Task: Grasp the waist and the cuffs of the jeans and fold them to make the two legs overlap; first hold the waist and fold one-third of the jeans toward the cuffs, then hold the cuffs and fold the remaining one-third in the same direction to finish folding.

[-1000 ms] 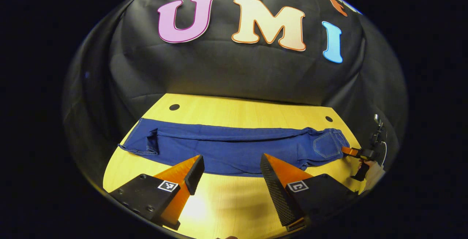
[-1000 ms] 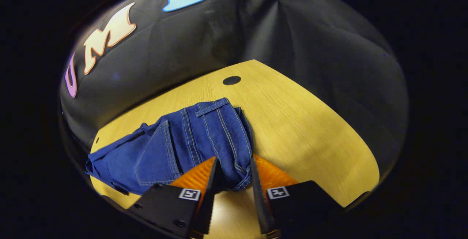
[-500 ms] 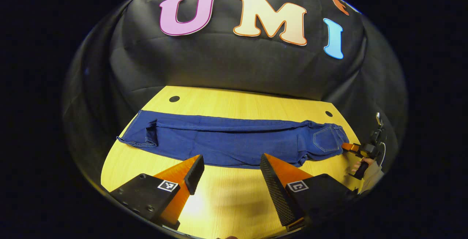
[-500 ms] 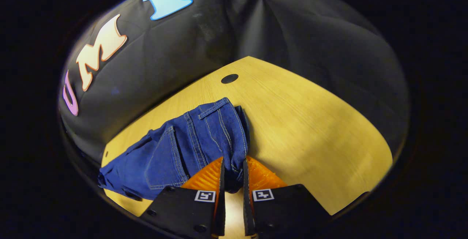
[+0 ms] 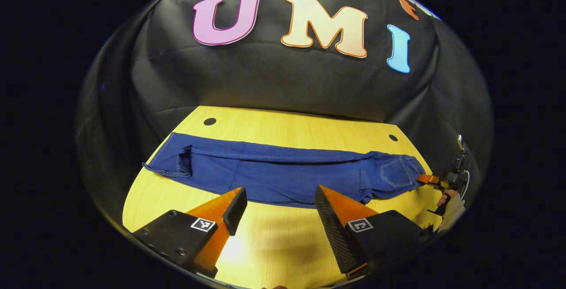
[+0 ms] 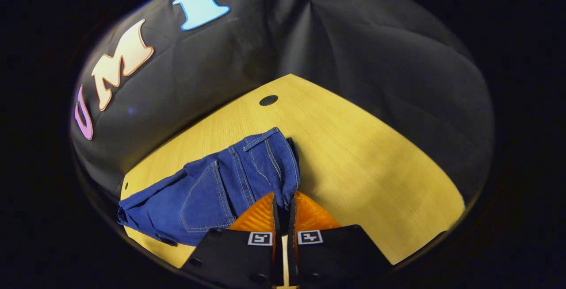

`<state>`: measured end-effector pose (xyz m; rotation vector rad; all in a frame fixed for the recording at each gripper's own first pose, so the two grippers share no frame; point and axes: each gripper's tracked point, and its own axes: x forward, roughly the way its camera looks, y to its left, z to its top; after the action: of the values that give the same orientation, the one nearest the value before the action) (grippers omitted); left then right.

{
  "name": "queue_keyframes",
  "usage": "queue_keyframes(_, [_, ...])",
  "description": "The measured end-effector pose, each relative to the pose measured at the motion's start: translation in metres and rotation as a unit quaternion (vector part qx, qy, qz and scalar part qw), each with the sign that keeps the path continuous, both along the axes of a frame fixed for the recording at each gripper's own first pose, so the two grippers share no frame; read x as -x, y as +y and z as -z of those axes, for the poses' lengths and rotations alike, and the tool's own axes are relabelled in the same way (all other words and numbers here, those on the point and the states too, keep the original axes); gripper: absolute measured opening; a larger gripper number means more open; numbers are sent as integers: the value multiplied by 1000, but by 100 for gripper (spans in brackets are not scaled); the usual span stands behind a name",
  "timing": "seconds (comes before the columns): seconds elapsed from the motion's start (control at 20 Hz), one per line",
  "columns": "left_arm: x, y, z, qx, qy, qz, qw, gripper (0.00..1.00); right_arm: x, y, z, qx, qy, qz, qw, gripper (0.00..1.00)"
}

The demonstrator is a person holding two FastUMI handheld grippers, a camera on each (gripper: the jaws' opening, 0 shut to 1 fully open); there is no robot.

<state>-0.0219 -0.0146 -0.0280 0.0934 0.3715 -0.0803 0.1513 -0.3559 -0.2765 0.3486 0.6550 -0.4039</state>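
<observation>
From my left gripper view I see the jeans (image 5: 283,176) laid out long across the wooden table (image 5: 287,129), the two legs lying one over the other; the cuffs (image 5: 170,165) lie toward the left end of the table and the waist (image 5: 409,169) toward the right end, with a back pocket (image 5: 395,175) facing up beside it; my left gripper (image 5: 278,207) hangs over bare table just on the near side of the legs, about midway along them, its jaws spread wide and touching no cloth; at the far right of that view I can make out my right gripper (image 5: 426,179) at the waist edge, with the hand (image 5: 443,200) that holds it just behind. In my right gripper view the right gripper (image 6: 283,209) has its jaws pressed nearly together on the near corner of the waist (image 6: 269,156), the denim bunched up and pinched between the two fingers; the waistband with its belt loop (image 6: 261,139) runs away from the fingers toward a dark round hole (image 6: 268,100) in the table (image 6: 376,165); the pocket (image 6: 205,196) lies to the left of the fingers, and the rest of the jeans (image 6: 154,205) trails off to the left edge of the table.
</observation>
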Motion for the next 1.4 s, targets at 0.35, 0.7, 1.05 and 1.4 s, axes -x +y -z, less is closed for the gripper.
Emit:
queue_keyframes(0.35, [-2, 24, -5, 22, -2, 57, 998, 92, 5, 14, -50, 77, -32, 40, 996, 5])
queue_keyframes(0.7, [-2, 70, -9, 14, -1, 116, 993, 93, 7, 45, -104, 113, -91, 45, 988, 5])
queue_keyframes(1.05, [-4, 119, -1, 22, 8, 144, 989, 92, -39, 223, -145, 81, -168, -86, 979, 5])
queue_keyframes(1.4, [-8, 169, 3, 26, 10, 111, 993, 93, -93, 374, -61, -7, -128, -206, 970, 5])
